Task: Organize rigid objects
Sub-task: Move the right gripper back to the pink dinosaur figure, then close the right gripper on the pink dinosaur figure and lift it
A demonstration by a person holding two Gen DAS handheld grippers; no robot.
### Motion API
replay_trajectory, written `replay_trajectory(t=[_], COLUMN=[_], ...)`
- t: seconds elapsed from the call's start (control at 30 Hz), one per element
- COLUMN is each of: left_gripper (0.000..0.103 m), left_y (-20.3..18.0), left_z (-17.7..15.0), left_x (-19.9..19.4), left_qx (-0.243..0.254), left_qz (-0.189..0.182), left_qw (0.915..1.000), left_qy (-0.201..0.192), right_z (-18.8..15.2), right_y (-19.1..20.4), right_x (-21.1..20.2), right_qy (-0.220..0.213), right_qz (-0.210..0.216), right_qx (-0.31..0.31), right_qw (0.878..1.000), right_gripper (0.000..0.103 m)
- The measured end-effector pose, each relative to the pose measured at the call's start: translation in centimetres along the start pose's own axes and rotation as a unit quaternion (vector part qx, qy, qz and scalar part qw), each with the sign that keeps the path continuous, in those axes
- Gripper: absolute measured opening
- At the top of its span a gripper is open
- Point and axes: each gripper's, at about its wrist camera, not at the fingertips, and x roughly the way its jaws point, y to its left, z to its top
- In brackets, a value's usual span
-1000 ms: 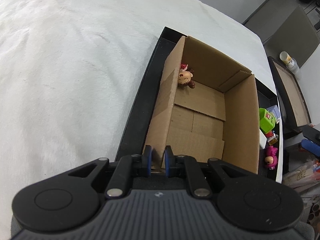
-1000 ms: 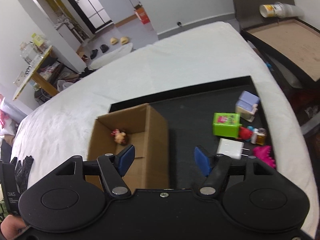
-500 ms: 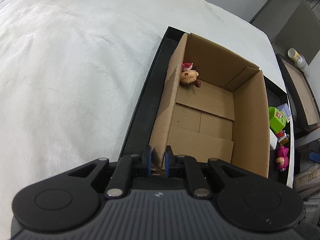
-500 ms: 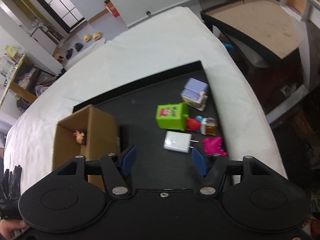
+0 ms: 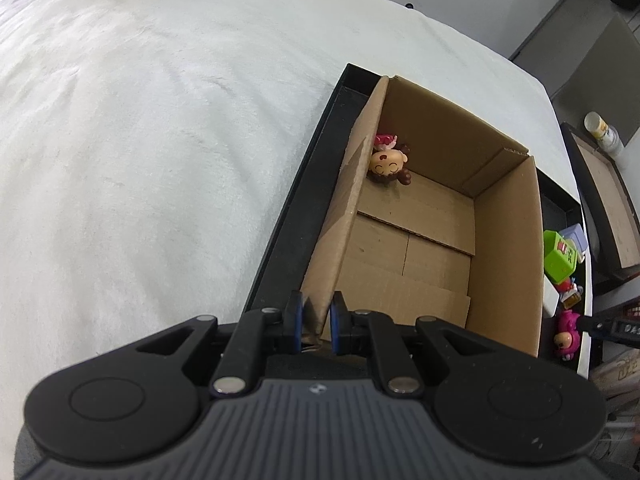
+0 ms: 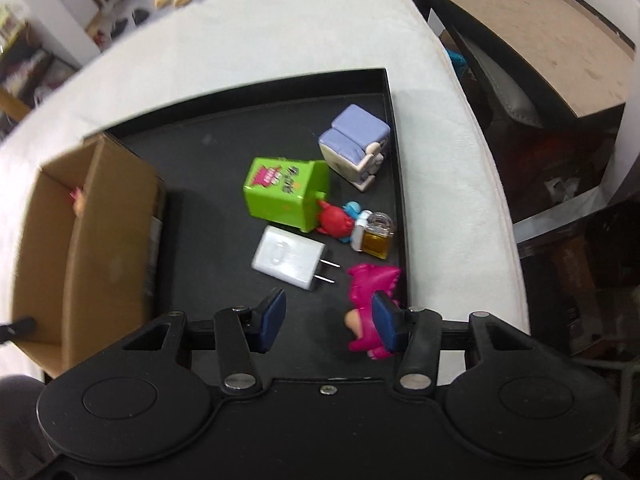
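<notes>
- We find the cardboard box (image 5: pixel 424 240) at the left end of the black tray (image 6: pixel 224 136), open at the top, with one small doll figure (image 5: pixel 386 162) lying in its far corner against the left wall.
- The left gripper (image 5: pixel 314 314) is clamped on the near end of the box's left wall (the cardboard sits pinched between the blue pads), steadying the box.
- To the right of the box, loose on the tray, we note a white charger plug (image 6: pixel 290 258) with its prongs pointing right, a green cube toy (image 6: pixel 286 196), a purple-topped block toy (image 6: pixel 358 144), a small red and blue figure (image 6: pixel 340 220) and a little amber bottle (image 6: pixel 376 236), the last four crowded together.
- The right gripper (image 6: pixel 328 318) hangs over the tray's near right corner, its jaws half wide and closing; nothing is pressed between them.
- The pink dinosaur figure (image 6: pixel 370 286) lies partly behind the right pad, beside the tray rim.
- We judge the pink figure light, stiff and somewhat slippery; a hold across its body, not the spiky back, looks safest.
</notes>
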Motion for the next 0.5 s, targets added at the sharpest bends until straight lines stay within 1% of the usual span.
replay_trajectory(t=[0.13,0.37,0.5], left_gripper=[0.012,0.013,0.013], left_y=[0.1,0.1,0.3], left_z=[-0.2,-0.3,-0.4], left_x=[-0.1,-0.2,-0.1], left_qx=[-0.003,-0.007,-0.011], left_qz=[-0.001,-0.003,-0.005], left_qw=[1.0,1.0,0.9999], left_qy=[-0.003,-0.006,-0.009], right_z=[0.3,0.6,0.5], right_y=[0.2,1.4,1.8], right_x=[1.1,2.6,3.5], right_qy=[0.007,0.023,0.037], right_qz=[-0.03,-0.057,-0.081], right_qx=[-0.025,-0.063,-0.076], right_qw=[0.999,0.996,0.993], right_gripper=[0.048,0.048,0.046])
